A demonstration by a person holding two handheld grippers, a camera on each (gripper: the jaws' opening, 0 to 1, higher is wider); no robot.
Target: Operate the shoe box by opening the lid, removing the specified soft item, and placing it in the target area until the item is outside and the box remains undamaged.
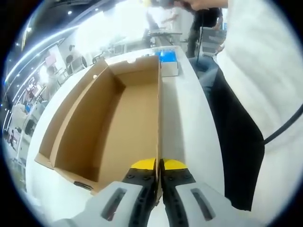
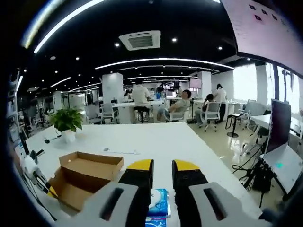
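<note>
My left gripper point(image 1: 159, 166) is clamped on the thin cardboard wall of the open shoe box point(image 1: 118, 118), its yellow-tipped jaws pinched on either side of the edge. The box sits on a long white table point(image 1: 189, 123), brown inside and bare as far as I can see. At its far end lies a blue and white packet point(image 1: 168, 59) on the tabletop, just beside the box. A person in a white top and dark trousers point(image 1: 246, 109) stands close along the table's edge.

My right gripper point(image 2: 162, 172) hangs above the same white table point(image 2: 156, 137), its jaws parted, with the blue and white packet point(image 2: 157, 208) below them; I cannot tell whether they touch it. The box point(image 2: 83, 177) lies to the side. A potted plant point(image 2: 66, 120) stands further along the tabletop. Beyond is an open office with dark ceiling, light strips, desks, chairs and seated people point(image 2: 180, 106).
</note>
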